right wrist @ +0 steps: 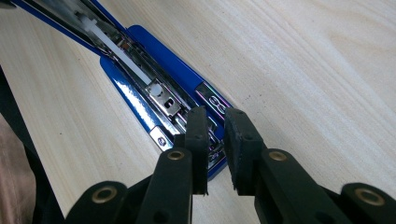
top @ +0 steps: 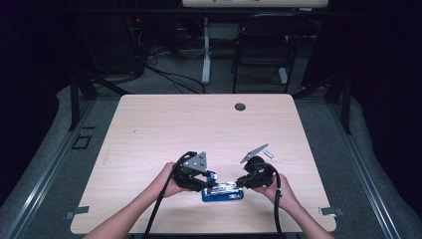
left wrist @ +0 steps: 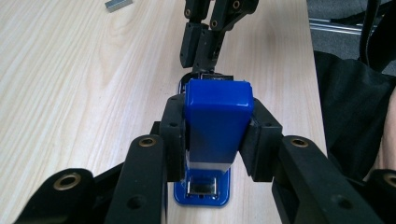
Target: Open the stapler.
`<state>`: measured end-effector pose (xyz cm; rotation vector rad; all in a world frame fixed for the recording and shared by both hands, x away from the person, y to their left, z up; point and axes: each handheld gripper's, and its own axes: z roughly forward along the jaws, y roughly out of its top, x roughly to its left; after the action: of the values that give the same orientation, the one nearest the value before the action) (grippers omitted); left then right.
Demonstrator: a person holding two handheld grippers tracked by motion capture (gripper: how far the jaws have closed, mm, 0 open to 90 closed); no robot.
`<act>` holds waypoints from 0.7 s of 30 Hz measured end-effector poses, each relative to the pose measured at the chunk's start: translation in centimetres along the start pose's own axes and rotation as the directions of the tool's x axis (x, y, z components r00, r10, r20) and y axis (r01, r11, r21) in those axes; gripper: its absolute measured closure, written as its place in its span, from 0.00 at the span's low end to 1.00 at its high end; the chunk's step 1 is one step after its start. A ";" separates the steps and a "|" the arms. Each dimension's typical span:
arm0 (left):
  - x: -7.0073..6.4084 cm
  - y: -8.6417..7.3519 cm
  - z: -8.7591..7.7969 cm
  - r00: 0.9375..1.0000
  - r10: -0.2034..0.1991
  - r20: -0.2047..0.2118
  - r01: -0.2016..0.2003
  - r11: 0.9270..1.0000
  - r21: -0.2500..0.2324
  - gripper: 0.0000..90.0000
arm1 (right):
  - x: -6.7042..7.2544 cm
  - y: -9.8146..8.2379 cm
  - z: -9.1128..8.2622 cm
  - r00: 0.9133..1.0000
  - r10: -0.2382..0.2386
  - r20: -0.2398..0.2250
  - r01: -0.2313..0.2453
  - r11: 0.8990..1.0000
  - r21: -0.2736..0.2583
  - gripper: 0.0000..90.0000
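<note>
Blue stapler [top: 222, 191] at near edge of my table, between my two grippers. Opened: top [left wrist: 217, 120] swung up on left, base [right wrist: 140, 88] flat, metal staple channel [right wrist: 161, 100] bared.

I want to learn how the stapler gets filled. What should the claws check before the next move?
1. Left claw grips the stapler's blue lid on both sides: ok.
2. Lid swung up, metal staple track open: ok.
3. Stapler base flat on the table: ok.
4. Right claw at the track's front end: ok.
5. Staples held in the right claw: cannot tell.
6. Spare staple strip lying within reach on the table: ok.
</note>
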<state>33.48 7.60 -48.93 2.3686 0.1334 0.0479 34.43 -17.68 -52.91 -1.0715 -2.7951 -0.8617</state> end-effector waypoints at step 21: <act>0.1 -0.8 -0.7 1.000 -0.008 0.004 0.008 1.000 -0.007 0.73 | 0.3 0.1 0.0 1.000 -0.009 0.013 0.009 1.000 0.003 0.90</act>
<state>33.46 8.68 -49.00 2.3610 0.1410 0.0395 34.29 -17.48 -52.80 -1.0684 -2.8133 -0.8549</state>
